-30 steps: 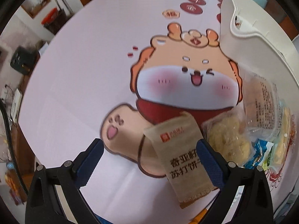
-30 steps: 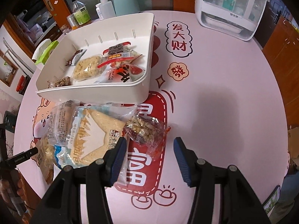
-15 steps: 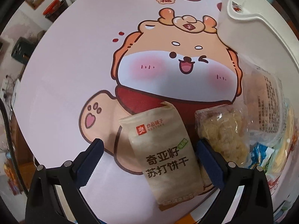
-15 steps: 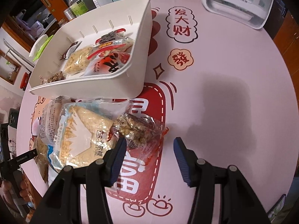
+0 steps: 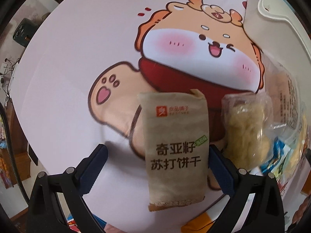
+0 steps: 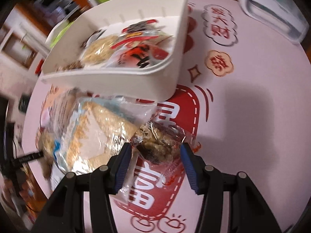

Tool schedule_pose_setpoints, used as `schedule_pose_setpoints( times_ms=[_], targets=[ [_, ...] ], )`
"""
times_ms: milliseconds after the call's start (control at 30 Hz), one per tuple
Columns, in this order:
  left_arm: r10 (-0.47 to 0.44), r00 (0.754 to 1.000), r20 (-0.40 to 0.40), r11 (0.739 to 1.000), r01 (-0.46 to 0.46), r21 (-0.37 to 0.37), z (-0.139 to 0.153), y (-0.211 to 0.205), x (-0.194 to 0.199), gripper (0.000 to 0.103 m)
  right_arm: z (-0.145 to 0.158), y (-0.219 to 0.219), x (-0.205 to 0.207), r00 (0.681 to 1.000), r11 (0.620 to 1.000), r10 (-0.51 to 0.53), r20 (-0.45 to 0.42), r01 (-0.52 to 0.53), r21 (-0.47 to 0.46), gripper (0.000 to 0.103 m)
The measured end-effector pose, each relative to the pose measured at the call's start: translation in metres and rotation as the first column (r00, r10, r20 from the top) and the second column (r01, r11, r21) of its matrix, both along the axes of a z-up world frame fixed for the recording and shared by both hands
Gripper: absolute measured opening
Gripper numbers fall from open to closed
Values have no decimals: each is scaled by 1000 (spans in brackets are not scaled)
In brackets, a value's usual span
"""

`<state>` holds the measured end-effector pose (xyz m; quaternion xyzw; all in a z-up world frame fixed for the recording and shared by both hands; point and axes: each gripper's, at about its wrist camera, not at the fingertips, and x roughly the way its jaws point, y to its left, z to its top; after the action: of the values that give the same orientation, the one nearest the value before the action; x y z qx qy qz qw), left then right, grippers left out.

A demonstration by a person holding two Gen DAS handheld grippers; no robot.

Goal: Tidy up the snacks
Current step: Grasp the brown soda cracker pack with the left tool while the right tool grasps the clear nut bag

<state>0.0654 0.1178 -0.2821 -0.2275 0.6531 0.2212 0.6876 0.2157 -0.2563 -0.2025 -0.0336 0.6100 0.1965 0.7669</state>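
Both grippers straddle snacks, fingers spread, gripping nothing: left gripper (image 5: 155, 167) around the cracker packet (image 5: 175, 147), right gripper (image 6: 154, 163) around the nut packet (image 6: 158, 145), likely bound for the white bin (image 6: 161, 77).

Both views are fisheye w/ heavy barrel warp, black vignette round the corners, straight lines bend near the rim. Lighting is soft, even indoor light, fairly bright, slight pink/warm cast off the tablecloth (image 5: 58, 77). Left wrist view is mostly sharp: print on the brown cracker packet (image 5: 175, 141) reads fine, only the edges smear a bit. Small dark shadow just by the left gripper's finger (image 5: 93, 167). Right wrist view has obvious motion blur, esp. the white tray (image 6: 136, 81) and background top left; near stuff is clearer. Big soft shadow on the cloth at right. Glare specks on the clear nut-snack wrapper (image 6: 159, 143).
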Motion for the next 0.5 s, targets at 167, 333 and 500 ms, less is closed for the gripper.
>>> schedule_pose_setpoints(
  times_ms=[167, 333, 500],
  targets=[
    [-35, 999, 7, 999, 35, -2, 1, -6, -10, 89, -2, 5, -5, 992, 992, 126, 25, -126, -33, 53],
    [-101, 994, 34, 995, 100, 20, 12, -20, -20, 62, -6, 13, -9, 976, 977, 206, 68, -200, -78, 56],
    [-129, 991, 31, 991, 128, 30, 14, -34, -17, 54, -5, 13, -7, 969, 969, 241, 58, -237, -74, 57]
  ],
)
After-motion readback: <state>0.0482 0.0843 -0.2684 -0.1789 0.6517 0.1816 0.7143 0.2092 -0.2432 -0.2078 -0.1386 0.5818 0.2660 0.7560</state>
